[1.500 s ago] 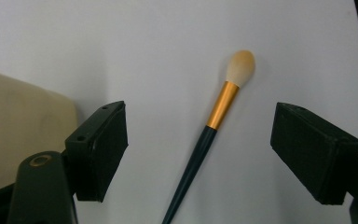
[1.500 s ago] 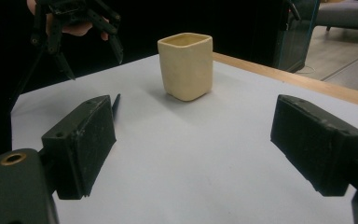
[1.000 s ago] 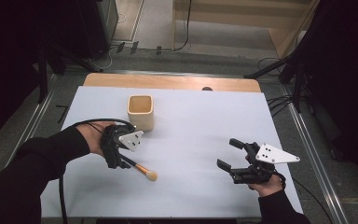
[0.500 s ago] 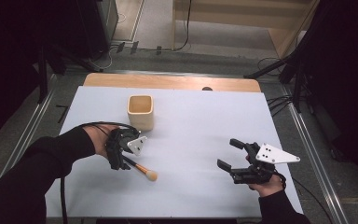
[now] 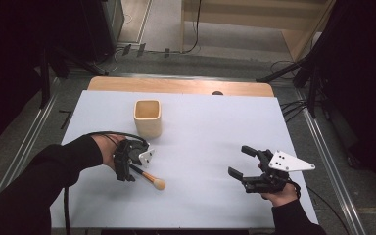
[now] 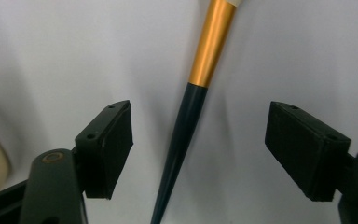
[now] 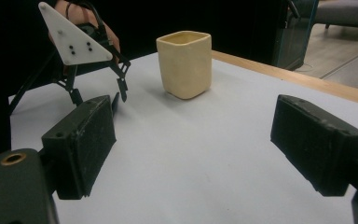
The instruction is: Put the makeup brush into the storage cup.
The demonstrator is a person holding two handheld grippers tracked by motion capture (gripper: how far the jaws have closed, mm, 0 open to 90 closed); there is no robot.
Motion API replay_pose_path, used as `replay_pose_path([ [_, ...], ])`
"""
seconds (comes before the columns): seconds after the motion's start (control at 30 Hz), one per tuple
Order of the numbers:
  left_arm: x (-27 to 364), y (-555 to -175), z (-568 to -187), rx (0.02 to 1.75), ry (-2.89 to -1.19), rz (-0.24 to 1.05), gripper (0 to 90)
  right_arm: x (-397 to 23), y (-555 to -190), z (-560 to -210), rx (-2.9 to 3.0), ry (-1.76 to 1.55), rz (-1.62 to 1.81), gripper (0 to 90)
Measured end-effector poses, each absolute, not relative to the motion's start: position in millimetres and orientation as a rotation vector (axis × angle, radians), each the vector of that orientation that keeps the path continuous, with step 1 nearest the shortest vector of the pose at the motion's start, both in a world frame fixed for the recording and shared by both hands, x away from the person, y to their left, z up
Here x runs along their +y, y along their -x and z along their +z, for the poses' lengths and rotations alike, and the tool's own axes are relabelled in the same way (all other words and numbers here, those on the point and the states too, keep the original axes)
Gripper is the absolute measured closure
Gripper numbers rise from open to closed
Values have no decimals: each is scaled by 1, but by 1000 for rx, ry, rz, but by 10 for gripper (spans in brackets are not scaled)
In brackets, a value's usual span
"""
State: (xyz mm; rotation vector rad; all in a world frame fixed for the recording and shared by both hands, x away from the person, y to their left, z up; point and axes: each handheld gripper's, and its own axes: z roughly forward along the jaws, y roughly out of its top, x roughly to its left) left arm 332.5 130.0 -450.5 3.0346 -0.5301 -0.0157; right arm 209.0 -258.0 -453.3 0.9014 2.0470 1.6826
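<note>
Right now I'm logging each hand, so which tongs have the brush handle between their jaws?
The left tongs: the brush lies between their closing jaws, untouched. The right tongs gape over bare table.

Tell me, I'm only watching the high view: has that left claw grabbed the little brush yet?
Observer: Not yet. In the left gripper view the left gripper's jaws have just been closing, but the pads stand clear of the brush handle between them.
Operator: What's the handle like up close?
Observer: Dark and tapered, with a gold ferrule.
Operator: And the other claw?
Observer: The right gripper view shows the right gripper open, nothing between its jaws, facing the cup.
</note>
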Motion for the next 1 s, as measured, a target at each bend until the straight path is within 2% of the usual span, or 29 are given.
replay_pose_path([
  [0.67, 127, -343, -469, -530, -3106, -46, 326, -258, -209, -453, 2047, -896, 1685, 144],
  [0.83, 128, -342, -471, -581, -3093, -28, 347, -258, -209, -453, 2048, -895, 1685, 145],
  [1.0, 129, -341, -471, -717, -3035, 1, 350, -257, -209, -453, 2051, -895, 1684, 145],
])
